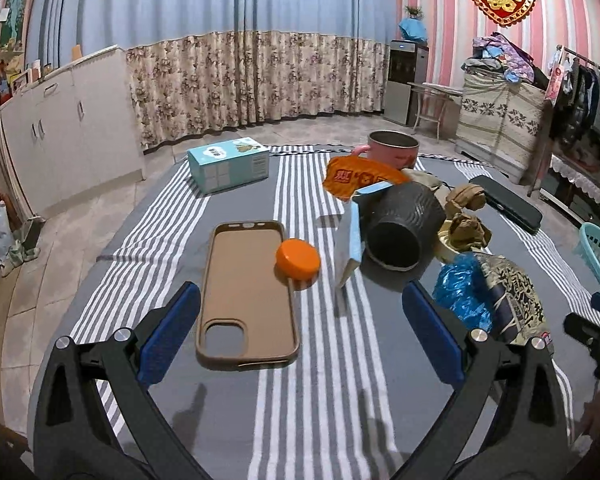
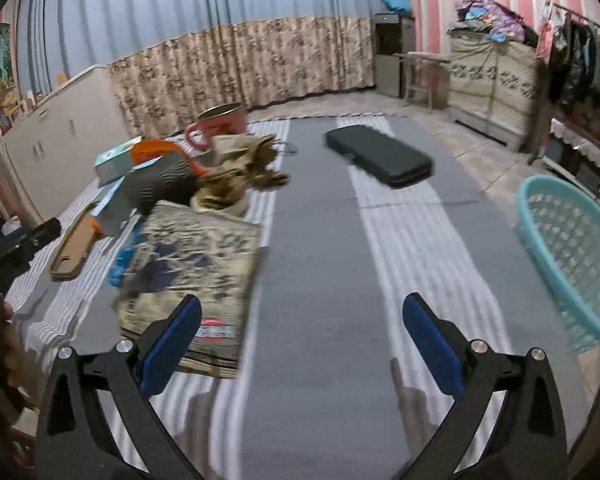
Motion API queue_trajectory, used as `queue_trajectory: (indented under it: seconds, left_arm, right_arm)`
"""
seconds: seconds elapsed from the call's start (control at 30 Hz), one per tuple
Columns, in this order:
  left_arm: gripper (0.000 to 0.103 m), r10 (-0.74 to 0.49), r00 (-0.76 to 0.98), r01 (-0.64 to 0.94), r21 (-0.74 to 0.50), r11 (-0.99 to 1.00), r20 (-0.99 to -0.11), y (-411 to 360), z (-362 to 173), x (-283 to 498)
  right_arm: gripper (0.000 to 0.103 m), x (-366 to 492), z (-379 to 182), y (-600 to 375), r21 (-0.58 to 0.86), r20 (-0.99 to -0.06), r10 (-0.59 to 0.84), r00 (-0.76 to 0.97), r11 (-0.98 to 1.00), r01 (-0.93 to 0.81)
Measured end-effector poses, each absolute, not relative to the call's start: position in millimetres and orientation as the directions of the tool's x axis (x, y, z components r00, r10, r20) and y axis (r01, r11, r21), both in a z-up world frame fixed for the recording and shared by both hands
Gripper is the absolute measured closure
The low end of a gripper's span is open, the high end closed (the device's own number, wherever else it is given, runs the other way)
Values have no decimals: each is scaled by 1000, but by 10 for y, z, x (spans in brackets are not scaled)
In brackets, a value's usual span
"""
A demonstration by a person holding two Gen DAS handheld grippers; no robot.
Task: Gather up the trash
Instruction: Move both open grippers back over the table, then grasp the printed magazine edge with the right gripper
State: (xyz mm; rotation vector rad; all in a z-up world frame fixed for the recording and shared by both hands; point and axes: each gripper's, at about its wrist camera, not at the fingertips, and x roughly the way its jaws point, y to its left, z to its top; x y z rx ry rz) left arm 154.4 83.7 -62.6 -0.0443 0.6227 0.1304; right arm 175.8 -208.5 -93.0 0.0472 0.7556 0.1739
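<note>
My left gripper hangs open above the striped cloth, its blue pads either side of a brown phone case and an orange lid. Just beyond lie a tipped black cup, an orange wrapper, crumpled brown paper, a blue plastic bag and a patterned packet. My right gripper is open over bare grey cloth, with the patterned packet under its left pad. A turquoise basket stands at the right table edge.
A teal box and a pink pot sit at the far side. A black case lies far right of the pile. The tip of the left gripper shows at the right wrist view's left edge. Cabinets and curtains surround the table.
</note>
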Motion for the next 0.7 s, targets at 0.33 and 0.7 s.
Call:
queue_trajectory:
  seconds: [0.33, 0.7]
  left_arm:
    - [6, 101, 814, -119, 6, 993, -572, 854, -644, 1475]
    - [6, 39, 798, -53, -5, 999, -601, 613, -701, 1571]
  right_arm:
    - [34, 1922, -1177, -1670, 56, -770, 169, 615, 979, -198]
    - [97, 1952, -1075, -1883, 103, -738, 203, 644, 976, -191]
